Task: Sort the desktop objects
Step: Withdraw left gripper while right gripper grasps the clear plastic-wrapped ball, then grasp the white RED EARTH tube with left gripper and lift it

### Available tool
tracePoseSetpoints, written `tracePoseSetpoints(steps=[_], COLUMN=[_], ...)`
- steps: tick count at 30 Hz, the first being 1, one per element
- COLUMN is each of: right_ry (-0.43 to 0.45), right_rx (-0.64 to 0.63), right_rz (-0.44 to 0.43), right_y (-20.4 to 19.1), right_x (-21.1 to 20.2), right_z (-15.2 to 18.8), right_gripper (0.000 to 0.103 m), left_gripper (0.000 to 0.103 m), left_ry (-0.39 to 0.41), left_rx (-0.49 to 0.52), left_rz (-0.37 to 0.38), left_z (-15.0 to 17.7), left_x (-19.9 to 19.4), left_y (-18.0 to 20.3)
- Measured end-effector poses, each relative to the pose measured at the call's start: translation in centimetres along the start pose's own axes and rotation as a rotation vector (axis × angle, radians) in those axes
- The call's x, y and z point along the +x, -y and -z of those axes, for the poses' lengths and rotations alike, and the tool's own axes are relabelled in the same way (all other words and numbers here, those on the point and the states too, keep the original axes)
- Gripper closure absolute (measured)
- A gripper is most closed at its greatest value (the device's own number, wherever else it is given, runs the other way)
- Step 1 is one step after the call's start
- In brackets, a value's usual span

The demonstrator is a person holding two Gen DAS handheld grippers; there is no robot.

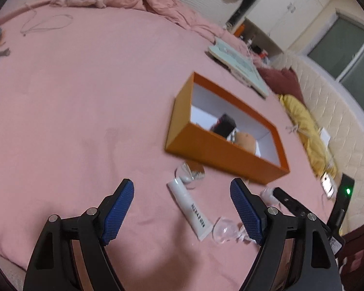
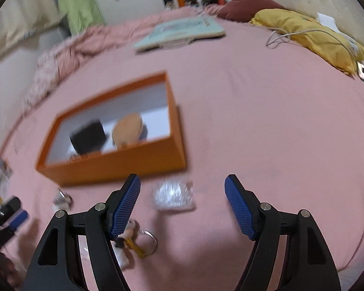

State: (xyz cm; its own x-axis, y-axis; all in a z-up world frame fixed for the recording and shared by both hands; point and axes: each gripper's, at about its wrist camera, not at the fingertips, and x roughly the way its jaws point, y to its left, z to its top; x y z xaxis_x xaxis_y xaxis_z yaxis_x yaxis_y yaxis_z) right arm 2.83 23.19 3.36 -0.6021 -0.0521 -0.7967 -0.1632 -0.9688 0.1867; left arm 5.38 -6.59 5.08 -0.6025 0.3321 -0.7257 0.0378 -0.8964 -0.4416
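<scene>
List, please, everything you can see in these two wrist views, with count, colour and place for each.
Box: one, orange with white inside, open, on the pink bed.
Black item: one, inside the box.
Tan rounded item: one, inside the box, beside the black one.
Tube: one, white, on the bed in front of the box.
Clear plastic pieces: at least two, near the tube.
Shiny packet: one, silvery, blurred, in front of the box.
Keyring charm: one, with metal ring, near the right gripper.
Book: one, pale green, far side.
Yellow cushion: one, by the headboard.
Left gripper: open.
Right gripper: open.
</scene>
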Motion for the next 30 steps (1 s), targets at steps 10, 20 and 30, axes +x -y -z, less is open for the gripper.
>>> tracePoseSetpoints(steps=[10, 20, 30], right_ry=[-0.064, -0.033, -0.017], right_rx=[-0.044, 0.001, 0.024], right_rz=[0.061, 0.002, -0.006], right_y=[0.0, 0.3, 0.6], right_x=[1.4, 0.4, 0.2], right_z=[1.0, 0.4, 0.0], right_gripper=[0.079, 0.079, 0.078], left_gripper=[0.022, 0.075, 0.091], left_ry=[-0.109, -0.158, -0.049], left_rx=[0.06, 0.255, 0.179], left_rz=[-0.097, -0.197, -0.07], left_z=[1.7, 2.8, 0.8], left_x=[3.8, 5.2, 1.6], left_y=[1.1, 3.3, 2.5])
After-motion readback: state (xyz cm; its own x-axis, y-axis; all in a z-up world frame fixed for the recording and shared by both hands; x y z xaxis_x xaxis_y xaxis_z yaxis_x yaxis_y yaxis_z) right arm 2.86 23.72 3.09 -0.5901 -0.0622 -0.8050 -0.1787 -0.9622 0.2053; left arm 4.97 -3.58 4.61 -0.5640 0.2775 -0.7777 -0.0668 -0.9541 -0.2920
